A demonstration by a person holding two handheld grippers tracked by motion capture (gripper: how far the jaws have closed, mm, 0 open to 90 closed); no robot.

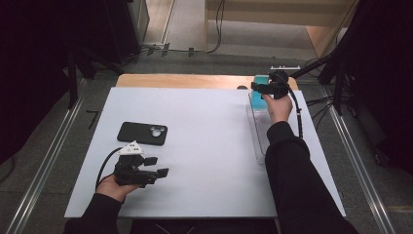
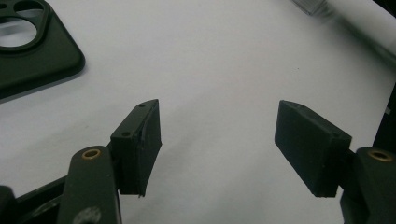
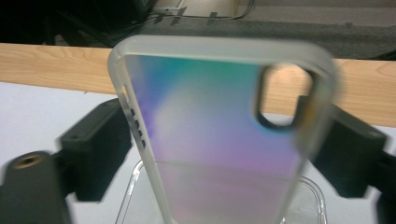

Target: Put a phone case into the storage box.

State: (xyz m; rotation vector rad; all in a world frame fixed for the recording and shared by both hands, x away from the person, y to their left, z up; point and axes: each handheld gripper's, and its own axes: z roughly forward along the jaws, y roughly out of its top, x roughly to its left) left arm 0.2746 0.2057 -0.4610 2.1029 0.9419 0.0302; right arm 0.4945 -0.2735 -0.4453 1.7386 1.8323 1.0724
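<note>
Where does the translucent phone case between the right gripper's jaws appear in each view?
High view: translucent phone case at far right, by the right gripper.
Right gripper view: centre, between the jaws.
Left gripper view: I cannot make it out.
Shared landmark: white table sheet.

phone case point(image 1: 142, 133) on table point(image 1: 204, 146) left | second case point(image 3: 219, 130) in tray point(image 1: 257, 127) far right

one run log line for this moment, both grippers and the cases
left gripper: open, over bare table | right gripper: around iridescent phone case above clear tray | black phone case: flat, untouched
</note>
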